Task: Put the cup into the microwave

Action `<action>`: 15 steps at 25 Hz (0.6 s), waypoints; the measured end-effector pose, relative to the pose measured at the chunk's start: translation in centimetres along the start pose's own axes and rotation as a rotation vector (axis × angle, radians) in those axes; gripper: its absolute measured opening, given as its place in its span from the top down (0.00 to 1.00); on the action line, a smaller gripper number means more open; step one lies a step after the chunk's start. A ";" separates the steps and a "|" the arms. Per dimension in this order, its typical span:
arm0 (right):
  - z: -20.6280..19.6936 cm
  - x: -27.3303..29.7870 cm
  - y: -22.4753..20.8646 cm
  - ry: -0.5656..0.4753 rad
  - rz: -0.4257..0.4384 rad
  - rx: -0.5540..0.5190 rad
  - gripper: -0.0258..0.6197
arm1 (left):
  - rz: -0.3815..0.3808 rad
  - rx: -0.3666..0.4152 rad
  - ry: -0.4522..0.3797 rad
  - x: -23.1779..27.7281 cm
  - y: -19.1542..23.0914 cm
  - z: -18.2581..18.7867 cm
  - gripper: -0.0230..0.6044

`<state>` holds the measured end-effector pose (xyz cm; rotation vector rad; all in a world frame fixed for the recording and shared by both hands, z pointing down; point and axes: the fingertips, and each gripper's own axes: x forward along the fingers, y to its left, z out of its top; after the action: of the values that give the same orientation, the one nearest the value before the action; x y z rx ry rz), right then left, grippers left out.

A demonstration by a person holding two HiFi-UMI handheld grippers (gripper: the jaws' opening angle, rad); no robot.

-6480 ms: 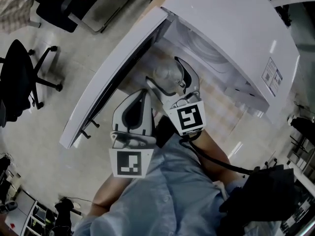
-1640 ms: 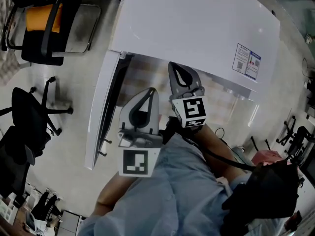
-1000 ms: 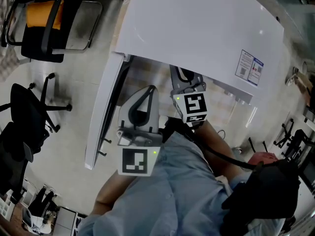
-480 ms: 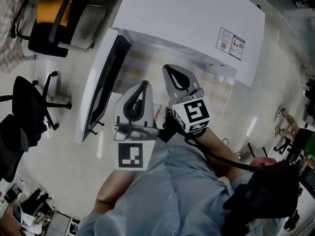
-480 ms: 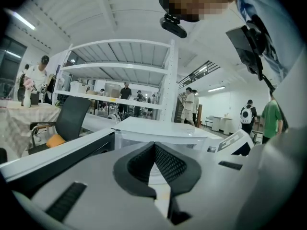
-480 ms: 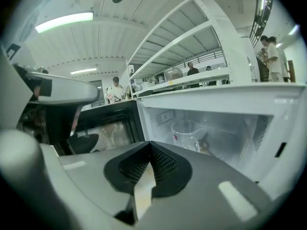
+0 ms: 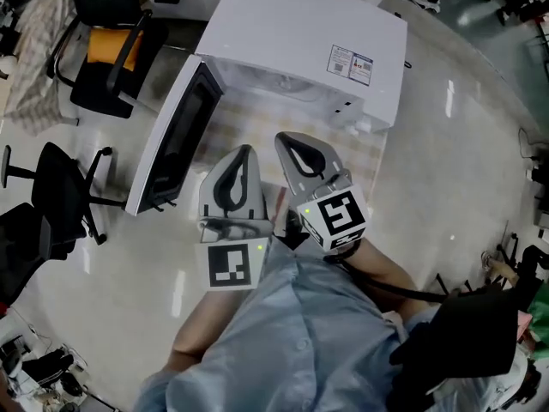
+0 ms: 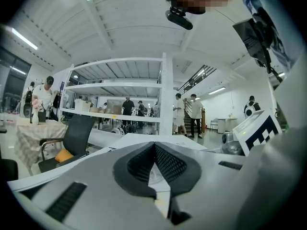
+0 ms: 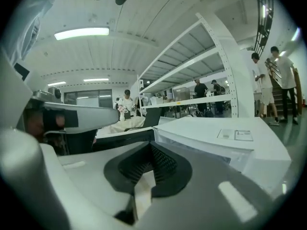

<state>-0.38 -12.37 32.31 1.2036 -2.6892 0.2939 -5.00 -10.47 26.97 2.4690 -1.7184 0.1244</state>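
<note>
Chairs at far left. Microwave with door swung open leftward, cavity exposed. Left gripper in front of opening, jaws pressed together, nothing held. Right gripper just beside it, likewise closed tight and empty. Cup only dimly discernible as pale round shape inside cavity, apart from both grippers. Printed label on microwave top, toward right.

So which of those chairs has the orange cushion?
The chair at the top left, beside the open microwave door; the swivel chair lower down is all black.
</note>
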 end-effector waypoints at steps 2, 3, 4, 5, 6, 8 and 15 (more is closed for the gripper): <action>1.0 -1.4 0.4 -0.023 -0.001 -0.004 0.96 | 0.006 0.019 -0.018 -0.8 -1.0 0.9 0.95; 1.4 -2.0 0.5 -0.033 -0.002 -0.009 0.96 | 0.009 0.022 -0.028 -1.1 -1.4 1.2 0.95; 1.8 -2.6 0.6 -0.044 -0.002 -0.015 0.96 | 0.011 0.021 -0.035 -1.4 -1.8 1.5 0.95; 2.1 -3.1 0.7 -0.055 -0.001 -0.021 0.96 | 0.014 0.020 -0.040 -1.7 -2.3 1.7 0.95; 2.4 -3.6 0.7 -0.065 -0.001 -0.026 0.96 | 0.016 0.022 -0.044 -1.9 -2.6 1.8 0.95; 2.9 -4.5 0.7 -0.081 -0.005 -0.031 0.96 | 0.020 0.032 -0.051 -2.4 -3.4 2.1 0.95; 4.1 -6.5 1.1 -0.126 0.005 -0.054 0.96 | 0.032 0.059 -0.070 -3.6 -5.0 2.7 0.95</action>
<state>2.71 -8.05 26.64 1.2397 -2.7869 0.1497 -1.55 -5.85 23.51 2.5172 -1.8078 0.0942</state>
